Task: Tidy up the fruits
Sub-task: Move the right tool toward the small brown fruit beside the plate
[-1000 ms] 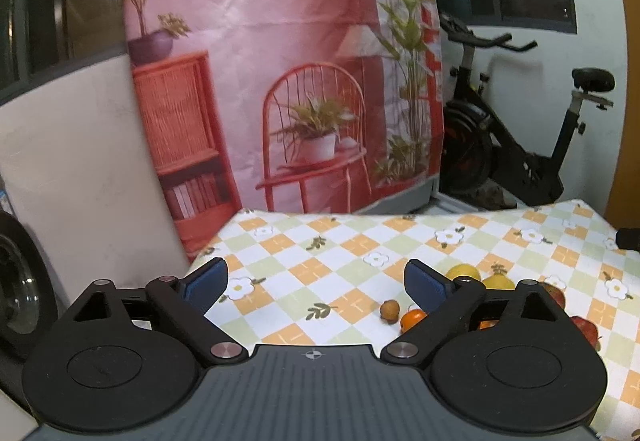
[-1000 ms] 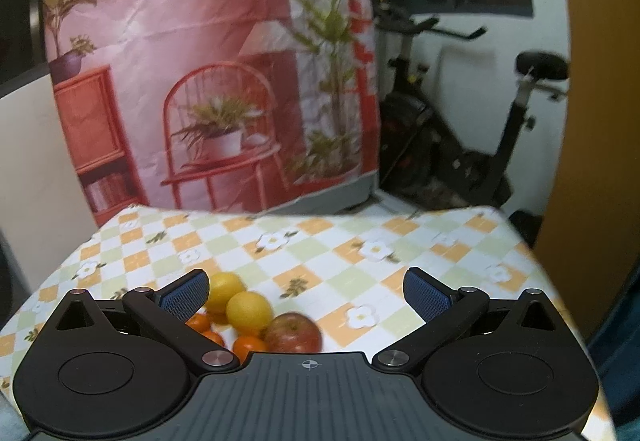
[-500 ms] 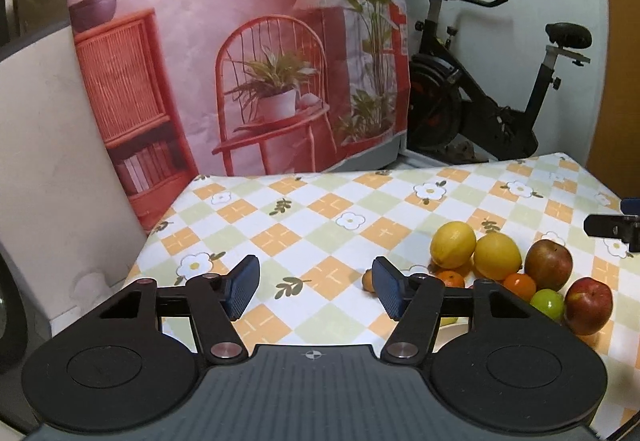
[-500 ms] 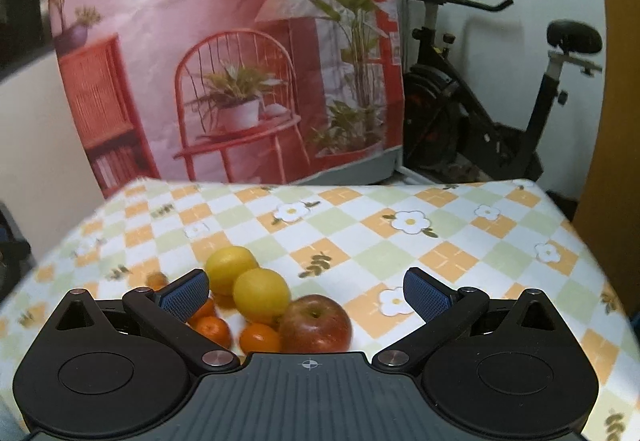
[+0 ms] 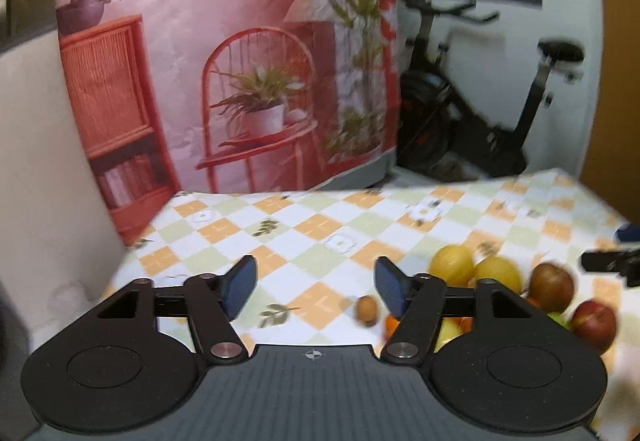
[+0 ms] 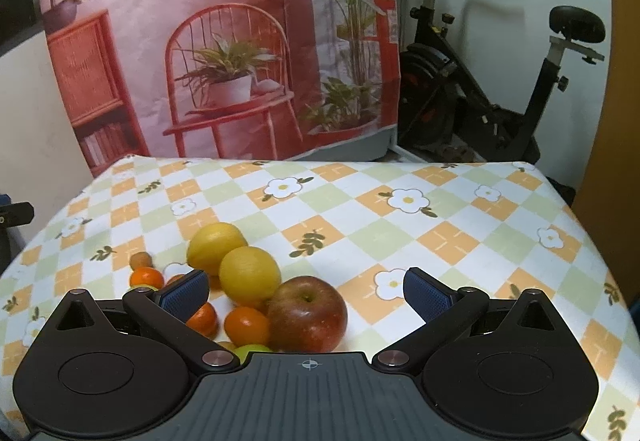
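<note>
A heap of fruit lies on the checkered tablecloth (image 6: 360, 201). In the right wrist view it holds two lemons (image 6: 249, 275), a red apple (image 6: 307, 315), several small oranges (image 6: 246, 326), a green fruit (image 6: 250, 351) and a small brown fruit (image 6: 141, 260). My right gripper (image 6: 307, 291) is open and empty, just above the apple. In the left wrist view my left gripper (image 5: 316, 283) is open and empty above the cloth, left of the lemons (image 5: 454, 265), two apples (image 5: 552, 287) and the brown fruit (image 5: 366, 308).
A pink printed backdrop (image 6: 224, 41) hangs behind the table. An exercise bike (image 6: 500, 81) stands at the back right. The right gripper's tip (image 5: 608, 261) shows at the right edge of the left wrist view. The tablecloth's edges fall off left and right.
The left gripper opened wider after narrowing, and its view swung back slightly left. The right gripper moved forward and down over the fruit heap, staying open.
</note>
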`<state>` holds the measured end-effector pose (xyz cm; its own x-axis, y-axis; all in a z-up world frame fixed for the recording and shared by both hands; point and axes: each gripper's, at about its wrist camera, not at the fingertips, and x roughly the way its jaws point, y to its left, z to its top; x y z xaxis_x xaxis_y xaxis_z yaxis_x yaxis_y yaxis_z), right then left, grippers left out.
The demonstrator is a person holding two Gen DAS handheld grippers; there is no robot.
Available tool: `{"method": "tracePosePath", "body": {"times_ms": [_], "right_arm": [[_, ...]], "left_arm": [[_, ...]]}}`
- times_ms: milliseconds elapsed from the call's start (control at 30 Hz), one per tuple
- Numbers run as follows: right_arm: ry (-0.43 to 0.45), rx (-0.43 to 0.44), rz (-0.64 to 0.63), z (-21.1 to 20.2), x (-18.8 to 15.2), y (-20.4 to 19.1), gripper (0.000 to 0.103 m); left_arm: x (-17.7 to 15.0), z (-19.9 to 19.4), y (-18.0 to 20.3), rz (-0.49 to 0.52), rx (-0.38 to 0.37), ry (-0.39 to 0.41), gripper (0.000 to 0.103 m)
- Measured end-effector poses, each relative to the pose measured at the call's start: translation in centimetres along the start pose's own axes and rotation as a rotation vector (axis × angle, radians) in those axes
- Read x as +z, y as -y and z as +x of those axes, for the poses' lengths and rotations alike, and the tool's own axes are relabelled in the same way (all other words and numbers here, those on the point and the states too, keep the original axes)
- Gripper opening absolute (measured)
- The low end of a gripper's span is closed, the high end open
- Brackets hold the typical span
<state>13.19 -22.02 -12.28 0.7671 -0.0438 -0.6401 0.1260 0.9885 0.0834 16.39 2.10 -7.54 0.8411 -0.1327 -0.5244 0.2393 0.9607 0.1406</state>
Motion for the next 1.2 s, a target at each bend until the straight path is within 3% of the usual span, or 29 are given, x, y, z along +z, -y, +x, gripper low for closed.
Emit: {"method": "tracePosePath", "body": {"times_ms": [200, 367, 633, 800, 933, 1200], "right_arm": [[-0.023, 0.026, -0.068, 0.9, 0.2, -0.7, 0.103], [-0.061, 0.064, -0.066, 1.3, 0.2, -1.3, 0.096], [-0.142, 0.137, -0.117, 2.3, 0.6, -3.5, 0.067], [-0.259, 0.190, -0.186, 4.2, 0.3, -5.2, 0.033], [-0.346, 0.190, -0.197, 5.6, 0.0, -6.5, 0.024], [-0.437, 0.098, -0.183, 7.2, 0.0, -7.8, 0.020]], "left_arm": [[0.3, 0.3, -0.3, 0.029, 0.012, 0.026, 0.076], [-0.7, 1.5, -1.0, -0.005, 0.023, -0.058, 0.076], [-2.5, 1.8, -3.3, -0.066, 0.008, -0.074, 0.076], [-3.3, 1.7, -4.5, -0.117, -0.005, -0.050, 0.071], [-4.1, 1.7, -3.9, -0.105, -0.011, -0.039, 0.069], [-5.0, 2.1, -3.5, -0.112, -0.048, -0.045, 0.069]]}}
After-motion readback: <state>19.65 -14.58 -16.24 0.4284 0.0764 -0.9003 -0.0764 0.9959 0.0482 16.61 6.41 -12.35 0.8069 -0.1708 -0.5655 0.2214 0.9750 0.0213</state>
